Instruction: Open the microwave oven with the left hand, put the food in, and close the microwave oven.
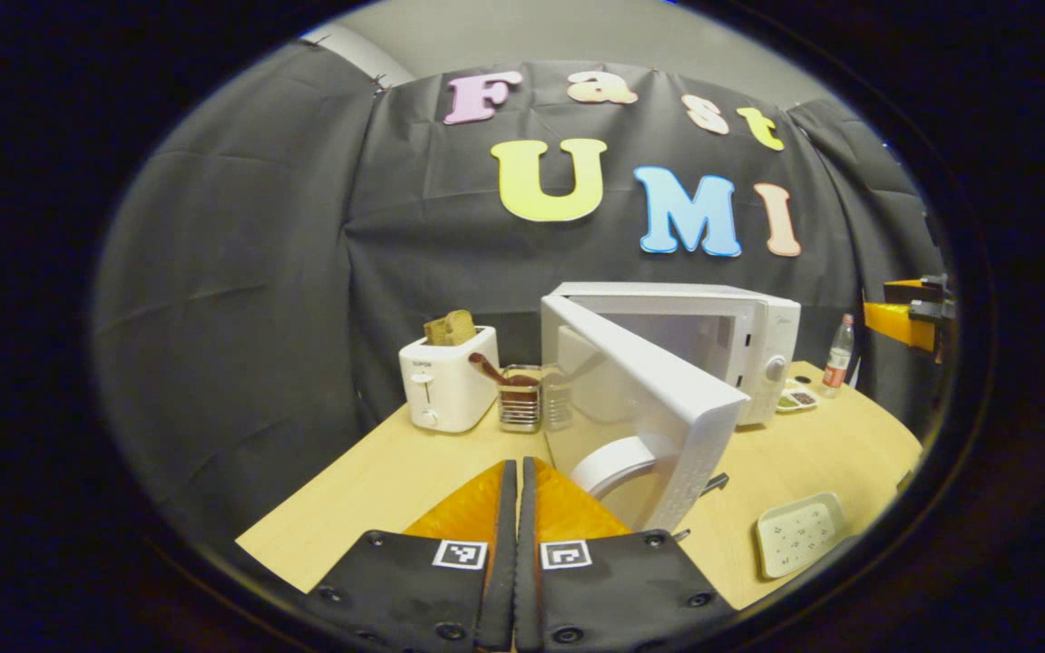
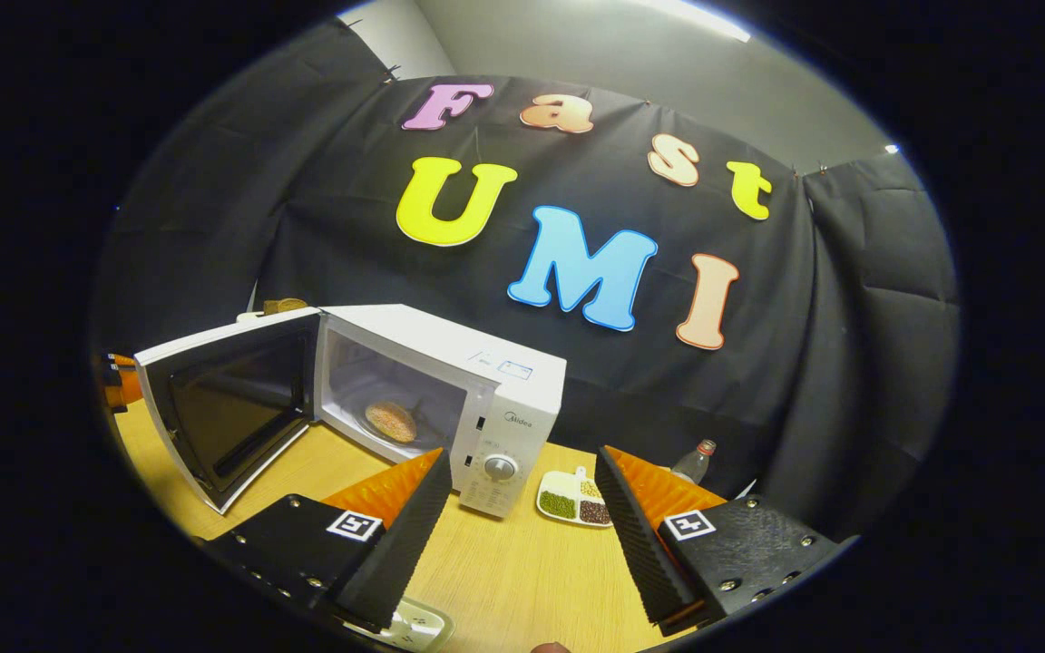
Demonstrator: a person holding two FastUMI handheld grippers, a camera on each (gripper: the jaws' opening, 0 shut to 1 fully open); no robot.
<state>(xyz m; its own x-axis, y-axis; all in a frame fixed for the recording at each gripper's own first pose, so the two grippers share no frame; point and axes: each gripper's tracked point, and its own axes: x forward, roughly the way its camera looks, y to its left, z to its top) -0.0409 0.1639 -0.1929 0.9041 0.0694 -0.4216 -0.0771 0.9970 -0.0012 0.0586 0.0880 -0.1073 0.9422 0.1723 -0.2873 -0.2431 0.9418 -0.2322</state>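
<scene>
One microwave oven stands toward the far side of the wooden table, its door swung wide open to the left in the right gripper view. Inside the lit cavity the food, a round, flat, brownish piece, lies on the floor of the oven. In the left gripper view the same door juts toward the camera, edge-on, with the oven body behind it.

Just right of the oven's dial panel sits a small divided dish with green and dark fillings, and a plastic bottle with a red cap stands beyond it near the black cloth wall. To the left of the oven, in the left gripper view, are a white toaster with bread standing up in its slots, and beside it a glass holder with a brown utensil leaning in it. A pale rectangular plate lies on the near right of the table.

The left gripper is clenched, its two fingers pressed together with nothing between them, low over the near table edge. The right gripper is released, jaws spread wide and empty, facing the oven's control panel.
</scene>
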